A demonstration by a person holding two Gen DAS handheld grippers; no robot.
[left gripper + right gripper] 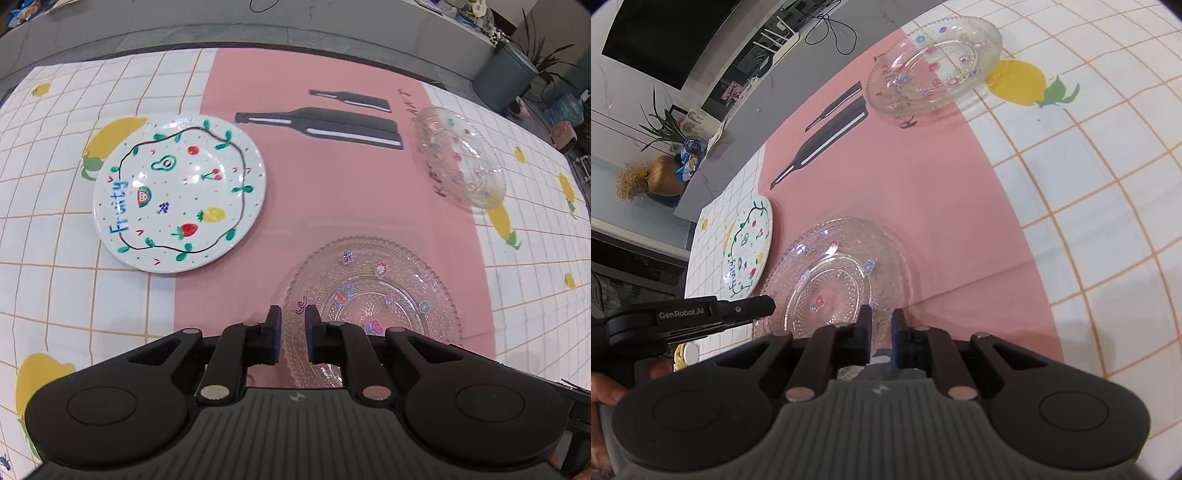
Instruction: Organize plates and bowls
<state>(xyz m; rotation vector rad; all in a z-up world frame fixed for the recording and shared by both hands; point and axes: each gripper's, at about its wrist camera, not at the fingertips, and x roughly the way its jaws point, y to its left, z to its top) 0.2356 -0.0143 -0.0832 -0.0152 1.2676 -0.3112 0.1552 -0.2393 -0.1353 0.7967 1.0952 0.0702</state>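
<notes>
A clear beaded glass plate with small flower stickers lies on the pink strip of the tablecloth, closest to me. My left gripper has its narrow jaws around the plate's left rim, and it shows in the right wrist view as a black finger at that edge. My right gripper is shut on the plate's near rim. A white plate painted with fruit and the word "Fruity" lies to the left. A second clear glass dish sits at the far right.
The cloth has a pink middle strip with printed black bottles and white checked sides with lemons. Beyond the table's far edge is grey floor, a dark planter and clutter. A person's hand holds the left gripper's handle.
</notes>
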